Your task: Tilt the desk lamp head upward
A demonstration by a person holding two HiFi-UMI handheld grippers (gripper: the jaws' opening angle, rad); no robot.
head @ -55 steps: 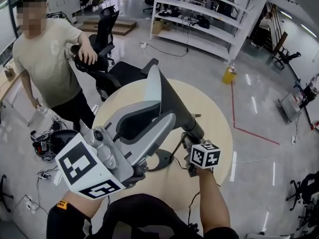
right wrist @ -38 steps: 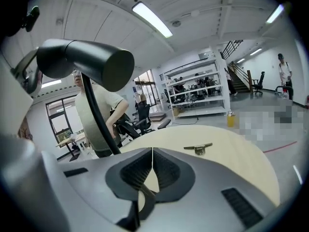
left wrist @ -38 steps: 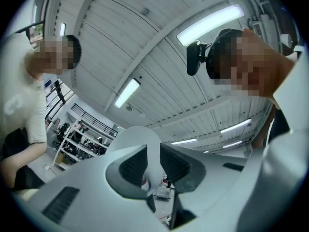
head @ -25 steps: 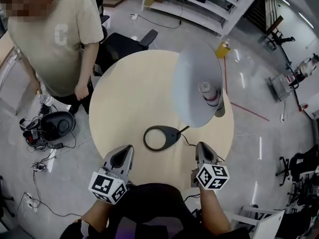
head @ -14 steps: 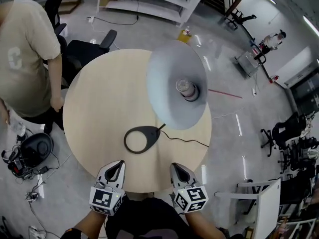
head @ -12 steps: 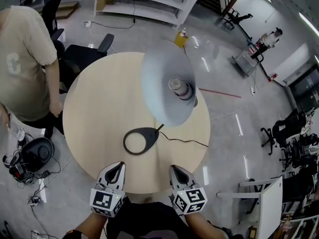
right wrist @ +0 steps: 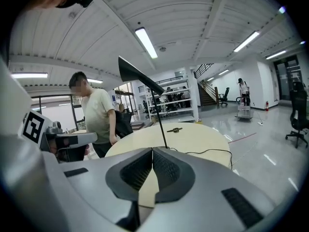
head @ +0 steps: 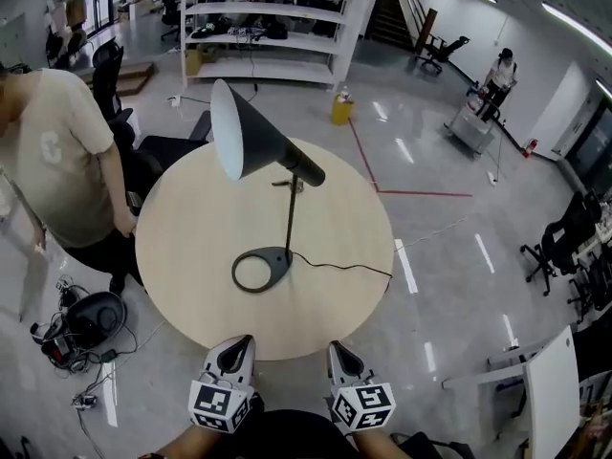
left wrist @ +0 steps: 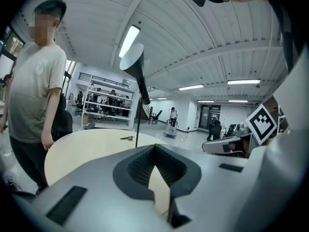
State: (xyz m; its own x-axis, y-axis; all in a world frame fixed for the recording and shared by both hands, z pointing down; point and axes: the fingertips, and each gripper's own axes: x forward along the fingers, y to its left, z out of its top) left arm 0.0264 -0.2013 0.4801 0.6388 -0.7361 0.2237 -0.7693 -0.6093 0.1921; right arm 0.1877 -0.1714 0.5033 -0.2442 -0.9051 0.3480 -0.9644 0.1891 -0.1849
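A black desk lamp stands on the round wooden table [head: 191, 256]. Its cone head [head: 251, 143] sits atop a thin stem [head: 290, 213] and opens toward the left. The ring base [head: 260, 270] lies near the table's middle. My left gripper [head: 236, 347] and right gripper [head: 339, 354] hover side by side at the table's near edge, well short of the lamp. Both are shut with nothing between the jaws. In the left gripper view the lamp head [left wrist: 133, 62] shows far ahead above the closed gripper [left wrist: 154, 146]. The right gripper view shows the head [right wrist: 136, 74] beyond the closed gripper [right wrist: 152, 150].
A person in a beige shirt [head: 57, 161] stands at the table's left edge, by a black office chair [head: 172, 146]. The lamp's cable [head: 344, 266] runs right across the table. A small dark object [head: 294, 186] lies behind the stem. White shelves [head: 268, 17] stand at the back.
Both grippers have let go of the lamp and drawn back to the table's near edge. The head view has swung up, so the shade now shows side-on instead of from above.
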